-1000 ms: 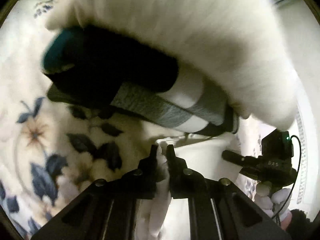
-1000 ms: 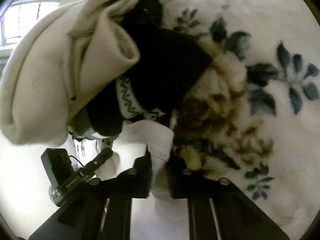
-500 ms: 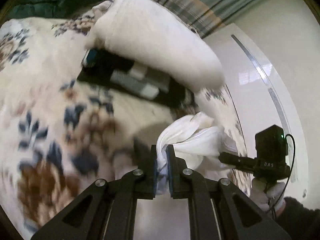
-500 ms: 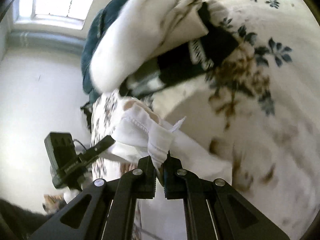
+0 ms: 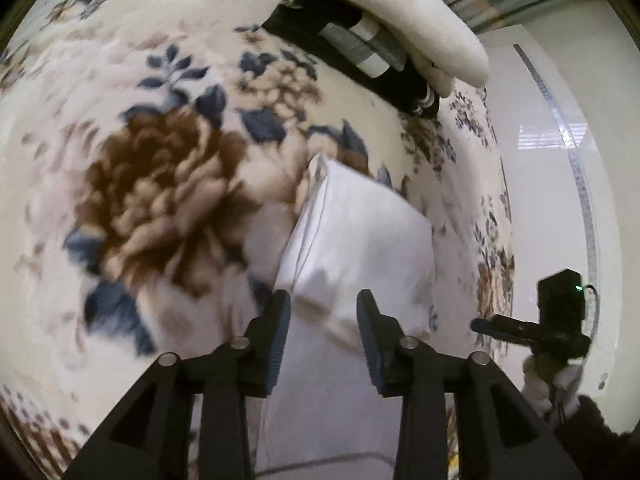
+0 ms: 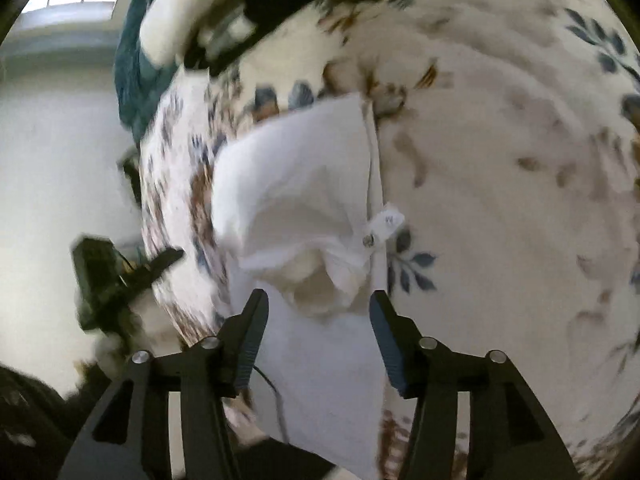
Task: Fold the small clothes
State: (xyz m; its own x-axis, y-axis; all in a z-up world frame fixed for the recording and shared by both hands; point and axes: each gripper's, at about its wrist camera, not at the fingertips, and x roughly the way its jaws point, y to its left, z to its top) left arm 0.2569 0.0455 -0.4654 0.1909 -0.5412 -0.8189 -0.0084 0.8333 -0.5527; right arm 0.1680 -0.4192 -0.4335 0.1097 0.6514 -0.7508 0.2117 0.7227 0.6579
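Left gripper (image 5: 323,312): the jaws stand apart and nothing is between them; it hovers just over the near part of the white garment.
Right gripper (image 6: 319,312): also spread wide and holding nothing; its fingertips frame the rumpled near end of the same cloth.
White garment (image 5: 360,240): it lies on the floral blanket directly ahead of both tools. From the left gripper it looks like a fairly neat rectangle with a seamed edge on the left side. From the right gripper the near end (image 6: 320,280) is puffed and open, with a small tag (image 6: 387,222) sticking out to the right of it.
Floral blanket (image 5: 160,200): it is the working surface, spreading to the left of the left tool and to the right of the right tool.
Pile of clothes (image 5: 380,52): dark and striped pieces under a cream fleece piece, far ahead of the left gripper and well apart from the white garment.
Done, as I judge: the white piece seems laid down and released, with at least one fold in it.
Left to do, as I judge: the loose near end probably needs flattening or one more fold. I cannot tell if the pile far ahead is already folded or is waiting.
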